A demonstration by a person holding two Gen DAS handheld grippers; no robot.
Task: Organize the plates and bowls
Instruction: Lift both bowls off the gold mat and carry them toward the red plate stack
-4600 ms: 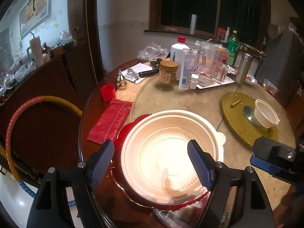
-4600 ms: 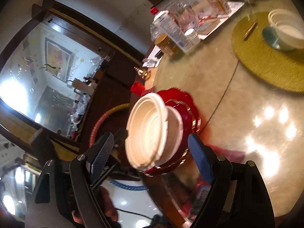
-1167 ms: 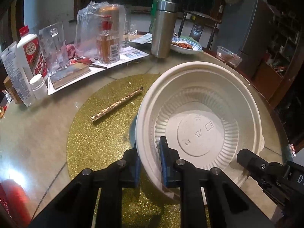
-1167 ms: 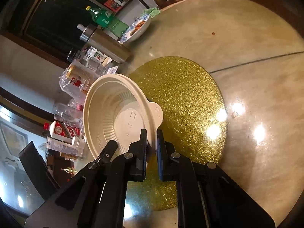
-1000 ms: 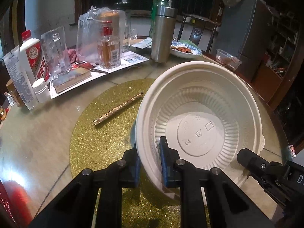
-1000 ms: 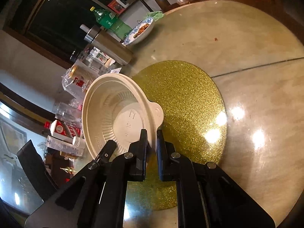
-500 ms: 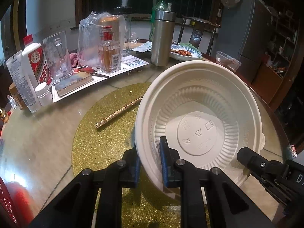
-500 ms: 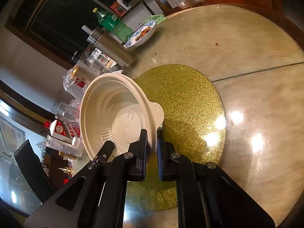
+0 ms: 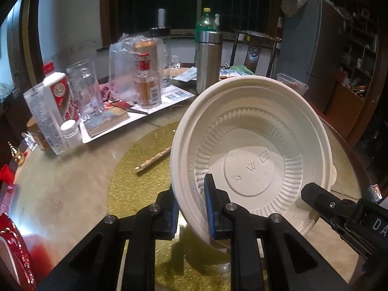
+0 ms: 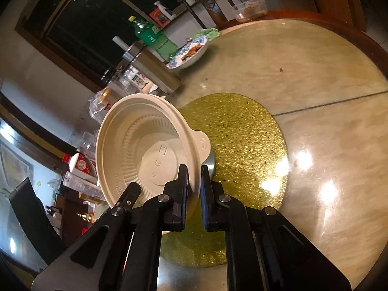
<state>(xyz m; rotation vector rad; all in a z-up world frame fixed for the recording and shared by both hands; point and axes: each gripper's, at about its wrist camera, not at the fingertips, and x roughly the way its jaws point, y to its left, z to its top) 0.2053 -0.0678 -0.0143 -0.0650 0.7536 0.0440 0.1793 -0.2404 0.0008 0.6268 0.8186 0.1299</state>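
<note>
We see 1 cream plastic bowl (image 9: 252, 150), round with ribbed walls and an embossed flat base, tilted above the glittery gold round mat (image 9: 135, 177) on the glossy desk (image 10: 327, 145). Left hand-held gripper (image 9: 191, 194) and right hand-held gripper (image 10: 194, 181) each pinch its rim.

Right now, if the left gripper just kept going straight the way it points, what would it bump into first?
The left gripper is already clamped on the white bowl, so the bowl leads. Beyond it, probably the gold mat, though depth is unclear.
</note>
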